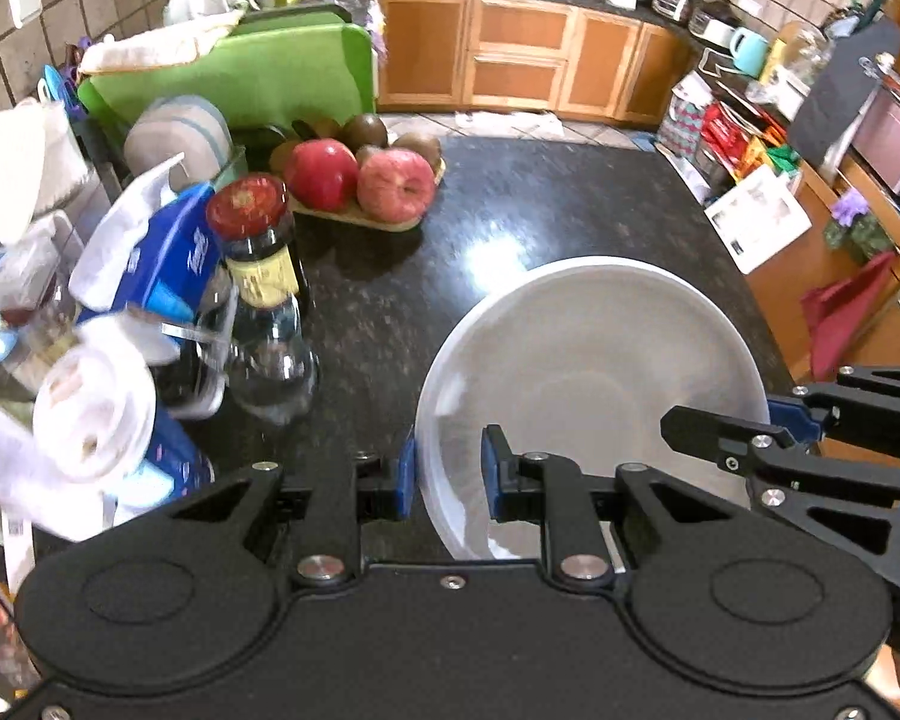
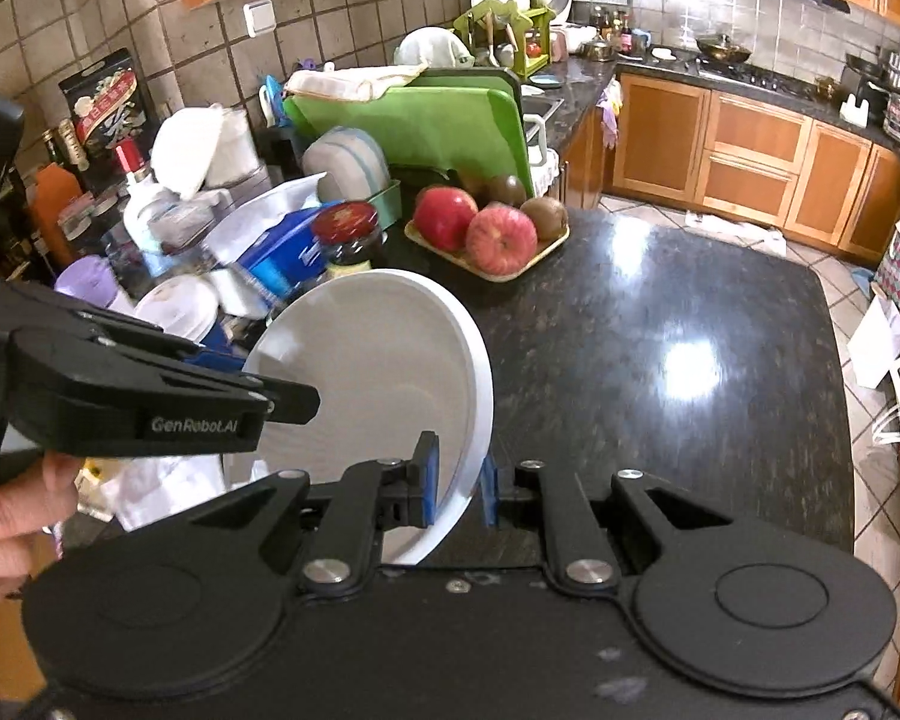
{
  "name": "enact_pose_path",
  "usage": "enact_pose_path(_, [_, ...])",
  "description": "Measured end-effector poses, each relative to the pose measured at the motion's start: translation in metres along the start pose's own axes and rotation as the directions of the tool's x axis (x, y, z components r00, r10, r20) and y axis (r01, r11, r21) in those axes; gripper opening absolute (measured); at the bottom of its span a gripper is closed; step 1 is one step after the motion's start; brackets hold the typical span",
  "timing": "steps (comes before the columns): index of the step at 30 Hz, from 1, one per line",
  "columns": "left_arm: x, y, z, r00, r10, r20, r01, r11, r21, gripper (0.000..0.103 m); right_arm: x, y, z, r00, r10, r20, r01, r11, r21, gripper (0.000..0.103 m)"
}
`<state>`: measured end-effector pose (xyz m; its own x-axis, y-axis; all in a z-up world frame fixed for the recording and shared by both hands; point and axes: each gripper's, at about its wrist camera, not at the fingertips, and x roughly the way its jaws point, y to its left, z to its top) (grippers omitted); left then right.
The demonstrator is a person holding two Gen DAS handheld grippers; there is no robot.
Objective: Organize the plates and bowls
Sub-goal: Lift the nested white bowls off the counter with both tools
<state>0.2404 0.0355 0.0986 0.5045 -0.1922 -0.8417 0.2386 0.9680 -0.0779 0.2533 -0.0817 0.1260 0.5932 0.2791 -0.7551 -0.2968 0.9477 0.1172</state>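
Nearest my left camera, the left gripper (image 1: 447, 477) has its blue pads closed on the near rim of a white plate (image 1: 588, 372), and my right gripper (image 2: 459, 483) pinches the same plate's opposite edge, jaws narrow around the thin rim. Both hold the plate above the dark speckled table (image 2: 660, 372), clear of its surface. From the right view the plate stands tilted almost on edge, its hollow face turned toward the clutter on the left; being round, it has no long axis. Beside it on that left side crowd a dark bottle with a red cap (image 1: 258, 252), a blue tissue pack (image 1: 174, 258) and a white lidded tub (image 1: 96, 414), all close to the plate's path. Farther back sits a tray of apples and kiwis (image 2: 492, 234), then a rack of plates (image 2: 348, 162) in front of a green cutting board (image 2: 426, 114). On the left gripper's finger I read "GenRobot.AI" (image 2: 193, 425). The bottle's label is too blurred to read.
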Motion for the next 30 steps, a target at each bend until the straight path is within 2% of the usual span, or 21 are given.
enact_pose_path(6, [-0.009, 0.0, -0.035, 0.999, -0.018, -0.037, 0.019, 0.999, 0.048, 0.029, -0.009, 0.015, -0.039, 0.999, 0.015, -0.029, -0.014, 0.999, 0.039, 0.017])
enact_pose_path(14, [0.001, -0.003, -0.071, 0.994, -0.015, -0.107, 0.027, 0.994, 0.106, 0.029, -0.008, 0.028, -0.08, 0.996, 0.018, -0.084, -0.011, 0.997, 0.075, 0.017])
enact_pose_path(30, [0.036, -0.005, -0.083, 0.982, 0.002, -0.19, 0.016, 0.996, 0.091, 0.029, 0.03, 0.016, -0.093, 0.979, 0.045, -0.197, -0.023, 0.993, 0.114, 0.017])
